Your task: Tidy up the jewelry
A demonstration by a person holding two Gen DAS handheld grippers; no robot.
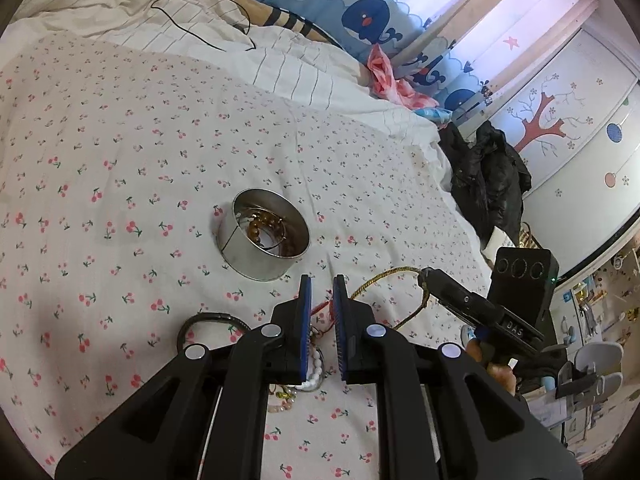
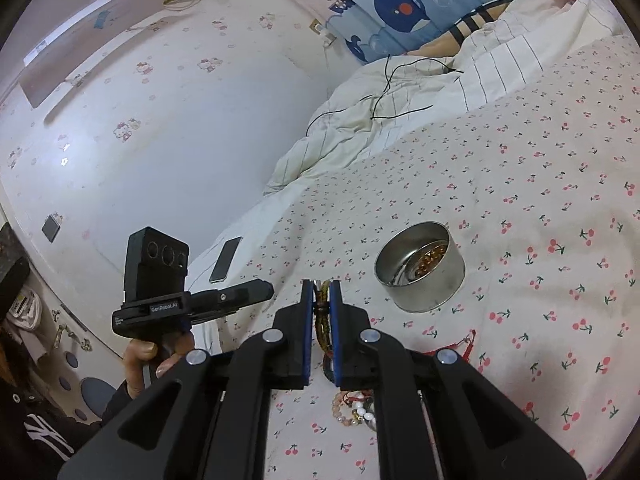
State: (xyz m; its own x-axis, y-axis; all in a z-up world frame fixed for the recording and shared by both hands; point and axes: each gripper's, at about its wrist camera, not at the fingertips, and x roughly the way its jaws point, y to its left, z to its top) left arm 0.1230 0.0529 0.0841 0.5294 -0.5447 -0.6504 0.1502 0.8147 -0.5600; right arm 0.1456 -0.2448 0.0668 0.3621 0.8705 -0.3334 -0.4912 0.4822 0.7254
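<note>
Right gripper (image 2: 322, 300): fingers clamped on a gold-and-dark braided cord bracelet (image 2: 322, 322), which runs down between the blue pads; in the left wrist view its loop (image 1: 394, 274) arcs off the gripper tip above the sheet.
Left gripper (image 1: 322, 294): fingers drawn nearly together with a narrow slit left, nothing caught between them; it hovers over the jewelry pile.
Tin (image 1: 264, 240): round, open metal tin standing upright on the cherry-print bedsheet (image 1: 120, 160), with amber beads (image 1: 260, 230) lying inside; it sits beyond both grippers, apart from them.
Loose jewelry: a white bead bracelet (image 1: 316, 376), red string (image 1: 322, 308) and pinkish beads (image 2: 344, 414) heaped on the sheet right under the grippers; a dark bangle (image 1: 208, 320) lies just left of the heap.
In the way: bare sheet lies between the held bracelet and the tin.
Around: rumpled striped quilt (image 1: 168, 12) with a thin black cable (image 1: 200, 4) on it, whale-print curtain (image 1: 360, 8), dark clothes (image 1: 488, 176) off the bed edge, a phone (image 2: 226, 260) on the bed near the wall.
Hand (image 2: 154, 356): grips the left gripper's handle.
</note>
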